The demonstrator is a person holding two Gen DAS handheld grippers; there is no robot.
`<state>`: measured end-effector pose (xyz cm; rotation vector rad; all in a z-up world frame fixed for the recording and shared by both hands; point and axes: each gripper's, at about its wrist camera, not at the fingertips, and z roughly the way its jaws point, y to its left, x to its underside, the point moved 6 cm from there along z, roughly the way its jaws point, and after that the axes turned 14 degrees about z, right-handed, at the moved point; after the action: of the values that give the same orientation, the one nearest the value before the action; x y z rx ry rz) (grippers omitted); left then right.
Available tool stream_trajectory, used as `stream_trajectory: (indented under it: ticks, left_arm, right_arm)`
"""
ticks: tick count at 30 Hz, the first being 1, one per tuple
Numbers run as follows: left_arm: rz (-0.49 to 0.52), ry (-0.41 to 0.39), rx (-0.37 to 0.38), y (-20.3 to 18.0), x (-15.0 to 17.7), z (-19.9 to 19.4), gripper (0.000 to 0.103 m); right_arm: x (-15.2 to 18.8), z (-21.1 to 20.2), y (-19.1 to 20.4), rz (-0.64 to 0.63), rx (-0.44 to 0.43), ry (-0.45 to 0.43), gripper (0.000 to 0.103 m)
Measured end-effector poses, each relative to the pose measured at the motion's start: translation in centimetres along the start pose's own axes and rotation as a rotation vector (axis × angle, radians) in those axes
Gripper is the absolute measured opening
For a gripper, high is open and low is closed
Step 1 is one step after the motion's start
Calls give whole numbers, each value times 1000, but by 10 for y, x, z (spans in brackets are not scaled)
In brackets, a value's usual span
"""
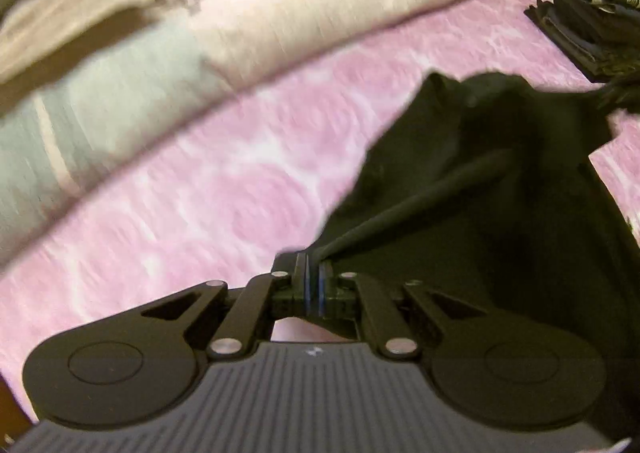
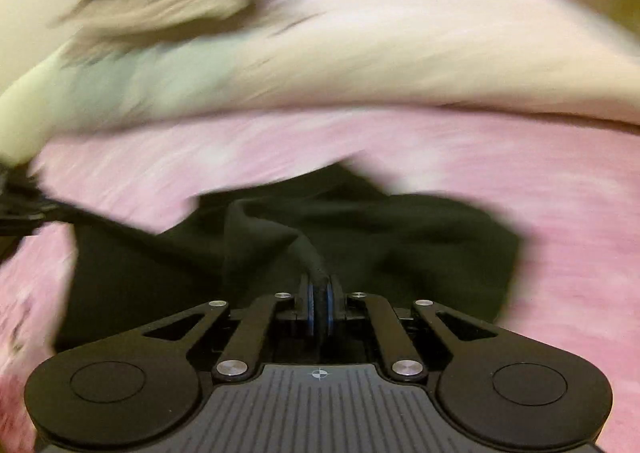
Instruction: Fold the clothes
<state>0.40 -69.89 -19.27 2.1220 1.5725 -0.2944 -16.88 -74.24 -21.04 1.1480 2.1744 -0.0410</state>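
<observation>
A black garment [image 1: 500,181] hangs stretched over the pink patterned bed cover [image 1: 208,181]. My left gripper [image 1: 314,273] is shut on one edge of it; the cloth runs up and to the right from the jaws. In the right wrist view my right gripper [image 2: 319,285] is shut on another pinched edge of the same black garment [image 2: 420,245], which spreads ahead over the pink cover [image 2: 520,157]. The other gripper [image 2: 20,209] shows at the left edge of that view, holding the taut cloth. Both views are motion-blurred.
A cream and pale green folded blanket [image 1: 280,9] lies along the far side of the bed, with a beige garment [image 1: 80,1] on it. A stack of folded dark clothes [image 1: 592,9] sits at the far right.
</observation>
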Motion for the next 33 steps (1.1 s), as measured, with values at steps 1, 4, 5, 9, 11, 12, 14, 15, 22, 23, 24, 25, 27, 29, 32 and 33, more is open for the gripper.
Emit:
stream_trajectory:
  ticks: [1,4,5,9,11,12,14,15,22,23,24,25,27,29,32,33]
  left_arm:
    - [30,-6,-24,5,-8,-6,3]
    - [149,13,-104,22,-28,-11,3]
    - [185,38,-131,28,-30,-6,3]
    - [147,163,-178,41,-19,19,29]
    - [105,194,-208,42,-12,24,30]
    - [89,201,-229,40,-7,24,30]
    - [74,184,-234,25,-6,18,31]
    - [68,171,-233,16,-7,15,32]
    - [209,1,57,-135,-72,53,43]
    - [232,-24,104,-160,-82,60,47]
    - [255,-50,150,-185,-93,67,50]
    - [278,-75,197,-210,-103,73,50]
    - [359,-91,230,-253,-120,89,50]
    - [381,-82,229,-263,-123,98,45]
    - [392,-64,228,-270,-124,108,4]
    - [396,-58,227,-272,-125,111,4]
  right_arm:
    - [-12,-19,-26,34,71,-41,4]
    - [-39,-77,-100,109,291,-154,4]
    - [-45,-93,-121,112,370,-190,4]
    - [-48,-117,-199,187,616,-191,5]
    - [-39,-111,-221,244,650,-159,26]
    - [-33,-106,-220,252,646,-158,64]
    - [-21,-95,-215,261,622,-159,78]
    - [-12,-88,-206,268,589,-142,78]
    - [46,-36,-128,337,344,21,78]
    - [52,-34,-117,347,318,32,78]
    - [55,-33,-110,354,299,41,78]
    - [58,-33,-105,356,289,49,78]
    - [62,-32,-101,353,283,61,78]
    - [68,-34,-103,354,277,78,78]
    - [84,-36,-106,358,281,108,78]
    - [88,-36,-109,359,283,120,78]
